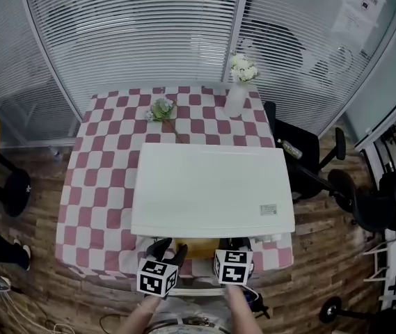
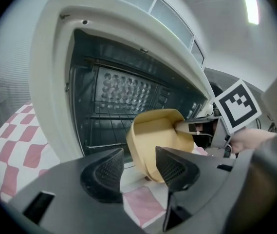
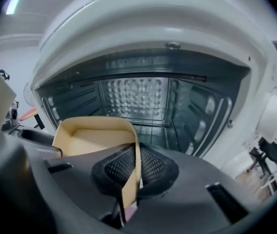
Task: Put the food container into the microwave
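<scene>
The white microwave (image 1: 211,186) stands on the checkered table (image 1: 100,179), and its dark cavity (image 3: 138,94) is open towards me. A tan food container (image 3: 92,138) hangs empty just in front of the opening. My right gripper (image 3: 134,167) is shut on the container's near wall, one pad on each side. In the left gripper view the container (image 2: 157,135) is tilted, just beyond the jaws. My left gripper (image 2: 138,167) is open with nothing between its pads. In the head view both grippers, left (image 1: 161,250) and right (image 1: 236,245), sit at the microwave's front edge with the container (image 1: 196,248) between them.
A wire rack (image 2: 114,123) lies across the cavity. A vase of white flowers (image 1: 238,89) and a loose flower sprig (image 1: 161,108) are on the table behind the microwave. A black office chair (image 1: 309,158) stands at the table's right.
</scene>
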Available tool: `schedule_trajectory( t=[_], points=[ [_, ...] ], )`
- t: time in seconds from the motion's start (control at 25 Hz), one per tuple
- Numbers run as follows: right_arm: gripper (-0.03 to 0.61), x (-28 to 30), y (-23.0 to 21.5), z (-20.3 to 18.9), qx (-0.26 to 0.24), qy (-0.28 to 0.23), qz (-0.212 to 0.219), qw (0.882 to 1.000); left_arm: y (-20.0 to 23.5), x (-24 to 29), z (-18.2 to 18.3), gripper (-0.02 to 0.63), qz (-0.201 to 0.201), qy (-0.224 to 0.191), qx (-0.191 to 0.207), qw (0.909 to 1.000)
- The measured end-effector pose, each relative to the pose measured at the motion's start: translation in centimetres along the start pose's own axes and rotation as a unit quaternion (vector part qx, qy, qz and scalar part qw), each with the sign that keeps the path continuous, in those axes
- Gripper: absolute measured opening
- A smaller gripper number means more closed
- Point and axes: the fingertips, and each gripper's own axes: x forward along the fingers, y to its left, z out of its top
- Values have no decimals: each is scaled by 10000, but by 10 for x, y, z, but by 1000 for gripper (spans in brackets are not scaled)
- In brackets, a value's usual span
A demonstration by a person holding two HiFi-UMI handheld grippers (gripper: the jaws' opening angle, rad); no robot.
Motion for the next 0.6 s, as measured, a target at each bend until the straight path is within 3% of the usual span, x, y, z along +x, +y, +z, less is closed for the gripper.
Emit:
schedule_trajectory(
  t=[0.2,0.32,0.44,0.6],
  points=[
    [-5,2,-2,0,87,46,-11,10000,-3,-11,-24,194,-112,313,-225,9992],
    [-5,5,0,1,27,72,-2,10000,-7,-11,-40,138,-295,458,-497,9973],
    [-3,8,0,1,-44,71,-6,10000,-12,-6,-46,58,-514,446,-1001,9926],
    [-3,11,-2,3,-123,98,-37,9999,-12,-2,-45,54,-782,365,-1684,9819]
  ],
)
